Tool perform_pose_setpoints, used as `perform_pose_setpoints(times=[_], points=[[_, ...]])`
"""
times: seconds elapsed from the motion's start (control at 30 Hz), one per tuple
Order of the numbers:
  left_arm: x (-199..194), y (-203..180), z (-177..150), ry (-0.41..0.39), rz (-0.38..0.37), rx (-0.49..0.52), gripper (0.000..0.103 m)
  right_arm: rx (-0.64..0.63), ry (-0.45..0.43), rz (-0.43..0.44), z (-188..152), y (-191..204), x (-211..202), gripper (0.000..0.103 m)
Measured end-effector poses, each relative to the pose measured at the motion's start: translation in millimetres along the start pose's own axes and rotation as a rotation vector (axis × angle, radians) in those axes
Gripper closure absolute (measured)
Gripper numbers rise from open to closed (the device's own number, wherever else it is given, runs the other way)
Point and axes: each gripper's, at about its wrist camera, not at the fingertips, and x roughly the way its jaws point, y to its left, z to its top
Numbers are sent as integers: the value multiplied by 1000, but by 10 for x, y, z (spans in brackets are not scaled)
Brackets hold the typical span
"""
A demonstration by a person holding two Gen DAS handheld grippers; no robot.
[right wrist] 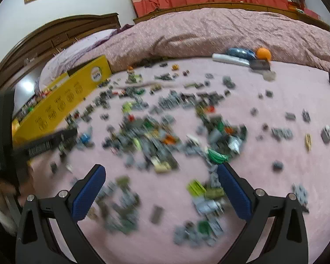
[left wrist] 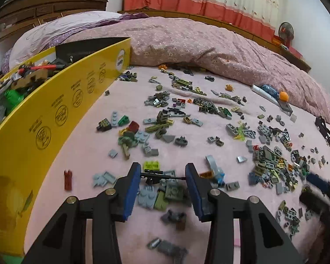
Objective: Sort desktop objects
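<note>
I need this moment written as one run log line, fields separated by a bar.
left gripper: shut on black toy rifle | right gripper: open, holds nothing | yellow box: partly filled | loose bricks: scattered on pink sheet

I see a yellow box with dark round logos at nine o'clock, grey and olive bricks on the pink sheet, and a floral pink quilt at twelve.

Right wrist view is smeared pretty bad: the brick pile on the bed is mush, can't tell single pieces apart. The left gripper shows there only as a dark streak. In the left view the yellow box runs off the left edge, contents mostly hidden behind its wall, and the dark blur far right is unreadable.
</note>
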Motion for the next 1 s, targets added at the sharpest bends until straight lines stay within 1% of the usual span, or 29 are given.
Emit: perform_pose_setpoints(times=[0.1, 0.13, 0.17, 0.2, 0.27, 0.3, 0.33, 0.37, 0.4, 0.43, 0.47, 0.53, 0.67, 0.73, 0.77, 0.83, 0.87, 0.93, 1.0], points=[[-78, -2, -70, -28, 15, 25, 61, 5, -26, 46, 253, 192, 29, 3], [-89, 3, -85, -30, 13, 30, 61, 1, -24, 43, 348, 269, 85, 8], [-96, -2, -94, -30, 10, 31, 61, -8, -22, 37, 425, 337, 146, 17], [-110, 16, -121, -27, 2, 25, 61, -24, -23, 28, 527, 430, 250, 22], [-129, 33, -160, -18, -17, 13, 61, -42, 5, 18, 697, 577, 494, 39], [-148, 56, -191, -16, -29, 5, 61, -44, 23, 30, 747, 638, 605, 43], [-149, 52, -198, -14, -35, 3, 61, -43, 44, 44, 799, 687, 717, 55], [-161, 64, -219, -16, -40, 2, 61, -43, 67, 53, 838, 742, 832, 62], [-176, 80, -238, -19, -47, 2, 61, -47, 96, 58, 868, 810, 964, 73], [-184, 89, -249, -21, -52, 5, 61, -57, 118, 67, 894, 880, 1078, 78], [-192, 105, -256, -25, -57, 6, 61, -80, 131, 64, 897, 950, 1164, 82], [-209, 160, -265, -34, -68, -4, 61, -129, 140, 46, 890, 1072, 1285, 84], [-207, 321, -271, -38, -95, -66, 61, -214, 156, 49, 861, 1332, 1463, 86], [-198, 389, -283, -36, -120, -92, 61, -236, 177, 71, 852, 1423, 1548, 87], [-205, 393, -291, -37, -126, -94, 61, -258, 197, 105, 841, 1486, 1605, 88], [-218, 387, -299, -43, -124, -82, 61, -284, 211, 153, 814, 1567, 1626, 88], [-220, 383, -300, -45, -122, -77, 61, -299, 207, 161, 798, 1600, 1608, 88], [-220, 380, -304, -48, -124, -71, 61, -291, 183, 146, 787, 1605, 1537, 87], [-218, 391, -316, -50, -132, -76, 61, -229, 151, 104, 814, 1527, 1459, 86]])
